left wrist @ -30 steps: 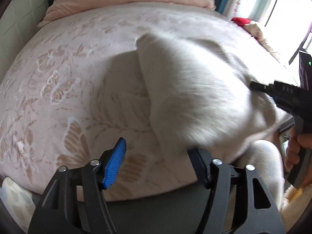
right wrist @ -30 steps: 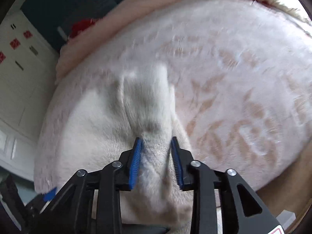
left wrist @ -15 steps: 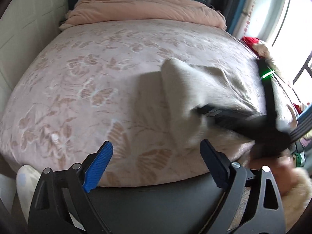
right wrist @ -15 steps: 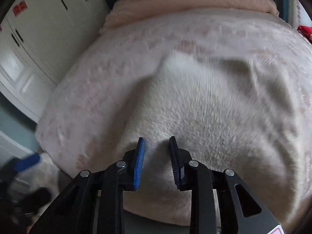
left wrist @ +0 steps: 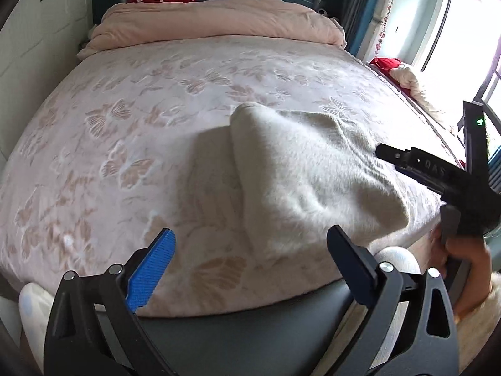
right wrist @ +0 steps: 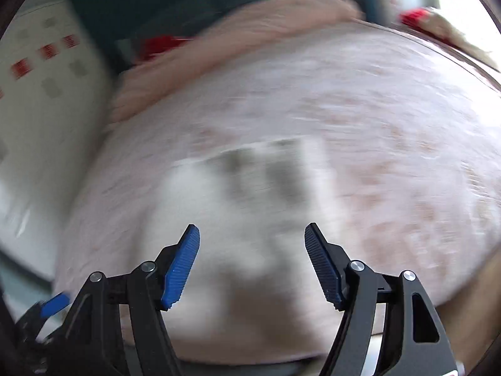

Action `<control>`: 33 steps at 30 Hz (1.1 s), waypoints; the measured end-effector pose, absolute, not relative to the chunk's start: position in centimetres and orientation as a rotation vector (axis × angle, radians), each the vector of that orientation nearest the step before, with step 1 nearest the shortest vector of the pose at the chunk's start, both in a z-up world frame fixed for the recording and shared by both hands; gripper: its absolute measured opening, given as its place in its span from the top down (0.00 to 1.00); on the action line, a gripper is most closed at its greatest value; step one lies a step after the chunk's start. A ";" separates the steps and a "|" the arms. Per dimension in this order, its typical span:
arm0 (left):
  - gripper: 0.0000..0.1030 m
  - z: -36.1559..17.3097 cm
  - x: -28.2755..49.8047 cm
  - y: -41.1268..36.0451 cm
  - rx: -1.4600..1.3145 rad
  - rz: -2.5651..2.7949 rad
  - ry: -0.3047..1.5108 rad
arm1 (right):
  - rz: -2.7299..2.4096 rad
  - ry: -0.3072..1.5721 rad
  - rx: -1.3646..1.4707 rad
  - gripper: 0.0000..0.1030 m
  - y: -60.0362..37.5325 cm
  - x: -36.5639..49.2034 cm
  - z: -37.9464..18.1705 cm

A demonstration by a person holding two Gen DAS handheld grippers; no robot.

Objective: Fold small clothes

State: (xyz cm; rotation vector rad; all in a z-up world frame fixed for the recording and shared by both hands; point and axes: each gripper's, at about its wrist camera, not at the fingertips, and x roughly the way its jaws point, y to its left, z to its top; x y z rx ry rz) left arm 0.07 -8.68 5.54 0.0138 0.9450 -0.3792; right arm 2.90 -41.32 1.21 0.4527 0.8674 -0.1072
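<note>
Oddly little can be read: pale letters run along the black body of the right tongs (left wrist: 404,158), something like "OAS", partly hidden, with a green light glowing on the upright part behind it. A cream fleece (left wrist: 300,169) lies on the bed (left wrist: 141,119), on its near right part, bunched into a soft hump with one end raised toward the middle of the butterfly-patterned cover. The left tongs (left wrist: 250,257) hang wide apart over the bed's near edge, holding nothing, with the fleece just ahead and a little right of their gap. The right tongs (right wrist: 252,263), in their own blurred view, also stand well spread and grip nothing, the fleece (right wrist: 238,219) lying below and ahead of them. A pink quilt (left wrist: 216,18) lies heaped at the far end.
</note>
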 end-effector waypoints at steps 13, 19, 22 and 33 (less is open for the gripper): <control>0.07 5.4 1.8 -13.0 0.042 -0.396 0.952 | 0.005 0.847 0.459 0.92 -44.2 7.6 1.2; 0.07 3.5 3.9 -13.6 0.002 -0.390 1.026 | -0.028 0.962 0.423 0.84 -44.4 7.8 -3.0; 0.07 3.6 4.4 -13.4 -0.029 -0.380 1.021 | -0.013 0.857 0.429 0.84 -43.4 5.1 0.6; 0.07 -1.9 5.9 -15.9 0.089 -0.365 1.133 | -0.007 0.980 0.436 0.89 -40.9 3.6 -1.9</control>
